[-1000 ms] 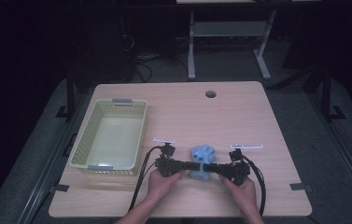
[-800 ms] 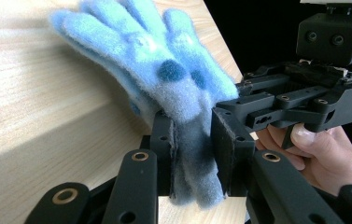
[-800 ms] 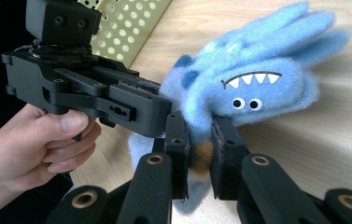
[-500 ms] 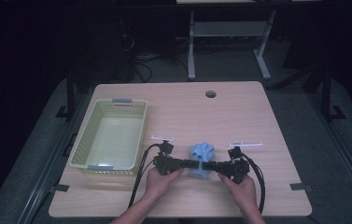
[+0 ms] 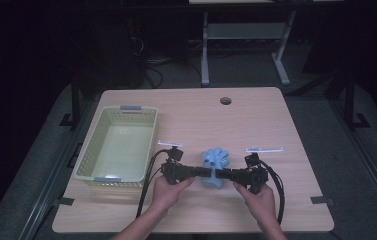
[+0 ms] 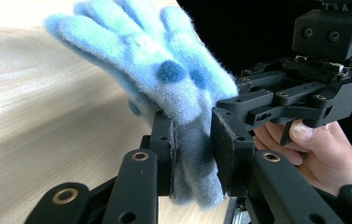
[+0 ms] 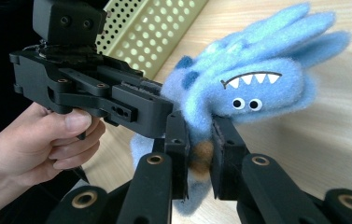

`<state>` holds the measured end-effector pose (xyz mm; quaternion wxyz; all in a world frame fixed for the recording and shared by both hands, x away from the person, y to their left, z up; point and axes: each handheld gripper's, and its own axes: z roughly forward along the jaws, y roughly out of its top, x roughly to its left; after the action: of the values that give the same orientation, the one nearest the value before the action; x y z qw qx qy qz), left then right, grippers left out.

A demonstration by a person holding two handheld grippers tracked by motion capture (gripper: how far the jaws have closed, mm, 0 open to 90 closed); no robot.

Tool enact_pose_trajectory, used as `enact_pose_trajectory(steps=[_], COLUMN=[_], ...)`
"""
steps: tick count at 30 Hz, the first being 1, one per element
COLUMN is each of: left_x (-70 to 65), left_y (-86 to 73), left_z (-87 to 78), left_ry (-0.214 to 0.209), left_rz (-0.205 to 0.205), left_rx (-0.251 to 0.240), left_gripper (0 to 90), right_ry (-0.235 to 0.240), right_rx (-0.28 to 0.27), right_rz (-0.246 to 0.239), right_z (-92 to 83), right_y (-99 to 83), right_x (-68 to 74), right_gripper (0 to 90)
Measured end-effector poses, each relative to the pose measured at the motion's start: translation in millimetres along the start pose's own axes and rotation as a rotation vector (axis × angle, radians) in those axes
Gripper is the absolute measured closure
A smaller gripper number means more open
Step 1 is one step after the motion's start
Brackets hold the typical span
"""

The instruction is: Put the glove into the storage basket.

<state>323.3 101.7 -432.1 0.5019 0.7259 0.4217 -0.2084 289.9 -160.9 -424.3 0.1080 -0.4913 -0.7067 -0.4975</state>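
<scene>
A fluffy light-blue glove (image 5: 215,163) with dark blue spots and a monster face of white teeth and two eyes hangs just above the table's front middle. My left gripper (image 5: 207,172) comes in from the left and is shut on its cuff (image 6: 190,154). From the right, my right gripper (image 5: 220,174) is shut on the same cuff (image 7: 200,140). The two grippers face each other, tips almost touching. In the right gripper view the glove's fingers (image 7: 276,51) spread up and to the right; in the left gripper view the glove's fingers (image 6: 131,32) point up and left.
A pale green perforated basket (image 5: 92,157) stands empty at the table's left. Two thin white strips lie on the table: one (image 5: 170,143) beside the basket, another (image 5: 264,149) at the right. A round cable hole (image 5: 225,100) sits near the far edge. Black cables trail from both grippers.
Both grippers have risen slightly together, lifting the blue glove a little off the tabletop. Their grip on it is unchanged.
</scene>
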Motion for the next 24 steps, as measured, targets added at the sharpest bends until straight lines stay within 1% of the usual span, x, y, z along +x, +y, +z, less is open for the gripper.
enact_pose_trajectory(steps=[3, 4, 5, 11, 14, 15, 16, 17, 20, 22, 23, 24], left_x=[-1.7, -2.4, -2.7, -3.7, -3.6, -3.8, -4.0, -4.2, -6.2, -7.0, -8.4, -8.4], left_y=[1.2, 1.6, 2.0, 5.6, 7.7, 8.9, 10.2, 11.5, 15.6, 16.8, 18.6, 18.6], left_z=[-4.7, -5.6, -6.5, -12.7, -14.7, -15.9, -17.3, -19.0, -25.9, -28.2, -32.3, -32.3], left_ry=[-0.006, -0.004, -0.005, -0.015, -0.013, -0.01, -0.015, -0.011, -0.009, -0.009, -0.004, -0.004], left_rz=[0.004, -0.004, -0.003, -0.001, -0.003, -0.002, -0.001, 0.0, 0.008, 0.011, 0.021, 0.021], left_rx=[-0.004, -0.008, -0.011, -0.015, -0.016, -0.016, -0.017, -0.021, -0.026, -0.026, -0.031, -0.031], left_gripper=[70.8, 70.8, 70.8, 70.8, 70.7, 70.7, 70.7, 70.7, 70.8, 70.8, 70.8, 70.8], right_ry=[0.004, 0.005, 0.006, 0.015, 0.018, 0.018, 0.019, 0.02, 0.021, 0.026, 0.034, 0.036], right_rx=[-0.001, -0.007, -0.011, -0.009, -0.007, -0.008, -0.007, -0.003, -0.006, -0.007, -0.009, -0.006], right_rz=[-0.009, -0.018, -0.021, -0.019, -0.014, -0.022, -0.014, -0.016, -0.032, -0.03, -0.038, -0.03], right_z=[-1.1, -1.1, -1.0, -0.7, -0.1, 0.4, 0.8, 1.1, 2.9, 3.3, 4.4, 5.0], right_y=[3.2, 4.0, 4.9, 9.6, 12.1, 13.6, 15.1, 16.8, 23.9, 25.5, 28.6, 30.1], right_x=[4.5, 5.4, 6.7, 10.6, 12.2, 12.7, 13.9, 14.6, 19.8, 21.3, 23.3, 25.2], right_gripper=[79.3, 79.3, 79.3, 79.3, 79.3, 79.3, 79.3, 79.3, 79.3, 79.3, 79.3, 79.2])
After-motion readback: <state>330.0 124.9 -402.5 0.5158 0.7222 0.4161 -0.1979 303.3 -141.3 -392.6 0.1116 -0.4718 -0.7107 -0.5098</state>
